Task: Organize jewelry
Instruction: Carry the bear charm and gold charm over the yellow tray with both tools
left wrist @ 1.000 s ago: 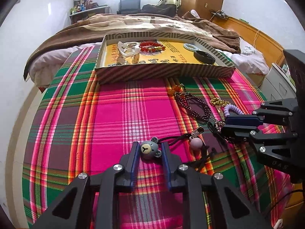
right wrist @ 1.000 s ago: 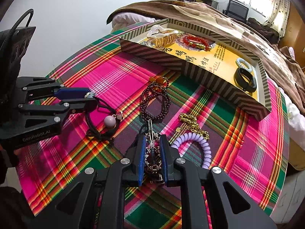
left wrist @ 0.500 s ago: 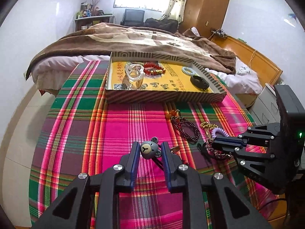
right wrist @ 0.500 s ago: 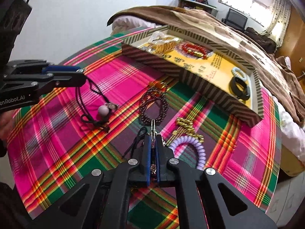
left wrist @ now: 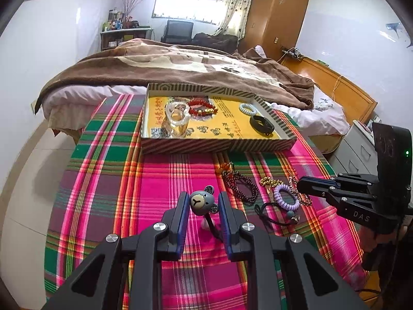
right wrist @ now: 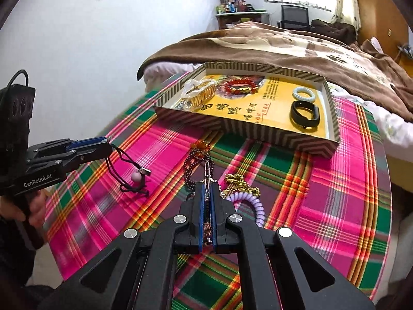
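Note:
My left gripper [left wrist: 201, 202] is shut on a grey bear charm [left wrist: 201, 202] with a black cord and pink bead [right wrist: 135, 176] hanging below, lifted above the plaid cloth. My right gripper [right wrist: 206, 188] is shut on a metal chain with a clasp [right wrist: 206, 170], also lifted. A striped box with a yellow floor [left wrist: 219, 146] stands at the back, holding a red bead bracelet [left wrist: 201, 108], clear bangles [left wrist: 176, 115], a pale coil tie [left wrist: 247, 108] and a black band [left wrist: 261, 124].
On the cloth before the box lie a dark bead bracelet [left wrist: 240, 183], a gold chain [left wrist: 269, 181] and a purple coil tie [left wrist: 285, 196]. A bed with a brown blanket [left wrist: 180, 64] lies behind. A white drawer unit [left wrist: 361, 149] stands right.
Both grippers have risen from the cloth with their items. The bear charm's cord and bead now hang in the air; the chain has left the cloth.

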Demonstrator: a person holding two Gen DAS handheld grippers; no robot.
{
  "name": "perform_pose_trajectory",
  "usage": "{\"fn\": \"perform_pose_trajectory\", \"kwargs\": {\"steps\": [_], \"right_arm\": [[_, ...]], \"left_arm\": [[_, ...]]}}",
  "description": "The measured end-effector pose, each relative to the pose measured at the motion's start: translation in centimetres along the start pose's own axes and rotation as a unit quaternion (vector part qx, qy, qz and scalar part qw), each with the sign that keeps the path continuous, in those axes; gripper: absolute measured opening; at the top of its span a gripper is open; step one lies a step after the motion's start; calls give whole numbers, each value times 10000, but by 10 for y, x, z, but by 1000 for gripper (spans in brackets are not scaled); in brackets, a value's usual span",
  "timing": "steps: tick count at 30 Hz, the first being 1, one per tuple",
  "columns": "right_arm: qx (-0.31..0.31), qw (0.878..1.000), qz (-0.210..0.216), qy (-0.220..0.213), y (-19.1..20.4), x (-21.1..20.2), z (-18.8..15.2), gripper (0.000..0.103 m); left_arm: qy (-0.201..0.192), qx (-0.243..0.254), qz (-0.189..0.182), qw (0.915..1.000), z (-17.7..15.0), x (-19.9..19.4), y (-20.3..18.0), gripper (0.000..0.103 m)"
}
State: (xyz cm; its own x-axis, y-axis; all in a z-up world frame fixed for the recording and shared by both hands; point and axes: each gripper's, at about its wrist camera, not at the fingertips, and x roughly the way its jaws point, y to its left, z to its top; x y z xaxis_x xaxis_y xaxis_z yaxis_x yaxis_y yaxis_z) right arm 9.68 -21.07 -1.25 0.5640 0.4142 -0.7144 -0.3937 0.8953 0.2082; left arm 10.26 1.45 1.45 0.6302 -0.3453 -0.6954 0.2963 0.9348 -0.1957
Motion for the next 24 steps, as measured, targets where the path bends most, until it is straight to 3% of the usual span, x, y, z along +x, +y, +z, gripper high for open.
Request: {"fn": "perform_pose_trajectory", "kwargs": {"steps": [12, 24], "right_arm": [[112, 9989, -111, -438, -8, -29, 17, 4], [252, 9966, -368, -692, -32, -34, 52, 4]], "left_arm": [[-434, 152, -185, 9988, 45, -19, -17, 23], [-709, 402, -334, 9961, 110, -9, -35, 23]]}}
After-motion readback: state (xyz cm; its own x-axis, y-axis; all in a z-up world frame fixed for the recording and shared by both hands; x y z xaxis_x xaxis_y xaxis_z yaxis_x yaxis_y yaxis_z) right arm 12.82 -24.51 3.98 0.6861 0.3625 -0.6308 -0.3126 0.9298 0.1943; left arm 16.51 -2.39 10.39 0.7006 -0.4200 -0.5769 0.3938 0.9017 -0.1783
